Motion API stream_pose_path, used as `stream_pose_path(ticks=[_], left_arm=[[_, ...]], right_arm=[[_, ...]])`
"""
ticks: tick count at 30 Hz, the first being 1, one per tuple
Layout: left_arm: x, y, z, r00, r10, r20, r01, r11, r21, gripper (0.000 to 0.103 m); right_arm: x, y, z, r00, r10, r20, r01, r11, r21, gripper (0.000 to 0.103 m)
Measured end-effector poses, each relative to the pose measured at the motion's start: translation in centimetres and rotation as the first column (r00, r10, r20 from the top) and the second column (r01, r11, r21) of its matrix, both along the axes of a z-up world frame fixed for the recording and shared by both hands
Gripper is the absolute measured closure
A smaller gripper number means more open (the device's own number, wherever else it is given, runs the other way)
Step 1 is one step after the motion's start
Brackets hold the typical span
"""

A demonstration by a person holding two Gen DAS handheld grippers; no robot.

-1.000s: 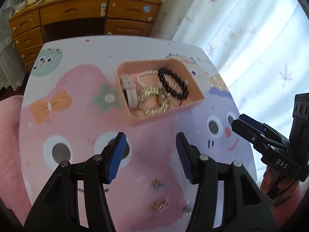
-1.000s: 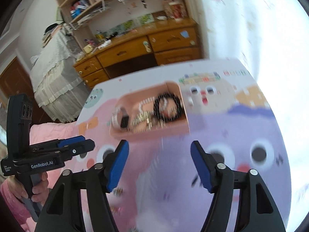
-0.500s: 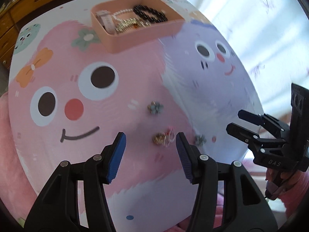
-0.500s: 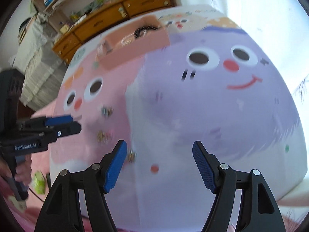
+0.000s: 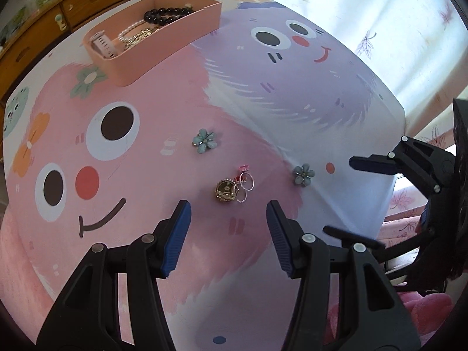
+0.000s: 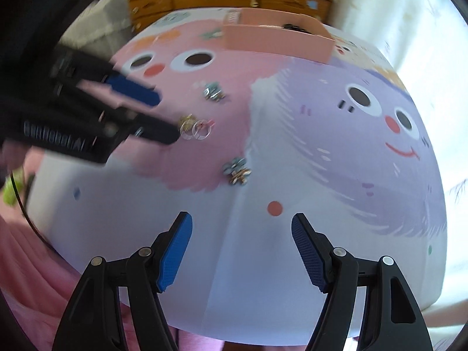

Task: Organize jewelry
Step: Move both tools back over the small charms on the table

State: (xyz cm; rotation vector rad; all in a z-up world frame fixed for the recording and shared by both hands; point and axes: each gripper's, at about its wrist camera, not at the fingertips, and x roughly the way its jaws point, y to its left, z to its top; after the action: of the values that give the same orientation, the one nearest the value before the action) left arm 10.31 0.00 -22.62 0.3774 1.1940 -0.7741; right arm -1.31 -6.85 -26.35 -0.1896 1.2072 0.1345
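Observation:
A pink tray (image 5: 175, 49) at the table's far side holds a black bead bracelet (image 5: 165, 13), pearls, gold chains and a watch. Loose on the table lie a gold round pendant (image 5: 225, 190) with silver rings (image 5: 245, 182), and two blue flower pieces (image 5: 205, 141) (image 5: 304, 174). My left gripper (image 5: 228, 228) is open, hovering just short of the gold pendant. My right gripper (image 6: 241, 245) is open over the near table edge, short of the nearer flower piece (image 6: 237, 172). The tray shows in the right wrist view (image 6: 278, 41), as do the rings (image 6: 196, 130).
The round table (image 5: 336, 93) has a cartoon-face cover in pink and purple. A wooden dresser (image 5: 58, 11) stands behind it. White curtains (image 5: 380, 14) hang at the right. Pink bedding (image 6: 29, 248) lies below the near table edge.
Both grippers have pulled back from the tray and dropped toward the near side of the table. The left one now hovers by the gold pendant and rings. Both stay open.

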Motion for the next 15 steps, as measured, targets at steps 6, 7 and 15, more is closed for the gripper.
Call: stream_pose_path(ticks=[6,7,15], left_arm=[[-0.1,-1.0,-0.7,0.996,-0.061,0.072,0.059,0.998,0.032,0.066],[-0.1,-1.1,-0.8,0.995,-0.065,0.075,0.062,0.997,0.036,0.068],[-0.2,-1.0,-1.0,0.992,-0.085,0.098,0.081,0.996,0.041,0.075]], right_arm=[[-0.7,2.2,-0.6,0.997,0.069,0.037,-0.068,0.997,-0.030,0.032],[-0.6,2.3,-0.6,0.997,0.063,0.040,-0.062,0.998,-0.020,0.033],[1.1,0.5,-0.8,0.999,-0.015,0.046,0.013,0.999,0.038,0.043]])
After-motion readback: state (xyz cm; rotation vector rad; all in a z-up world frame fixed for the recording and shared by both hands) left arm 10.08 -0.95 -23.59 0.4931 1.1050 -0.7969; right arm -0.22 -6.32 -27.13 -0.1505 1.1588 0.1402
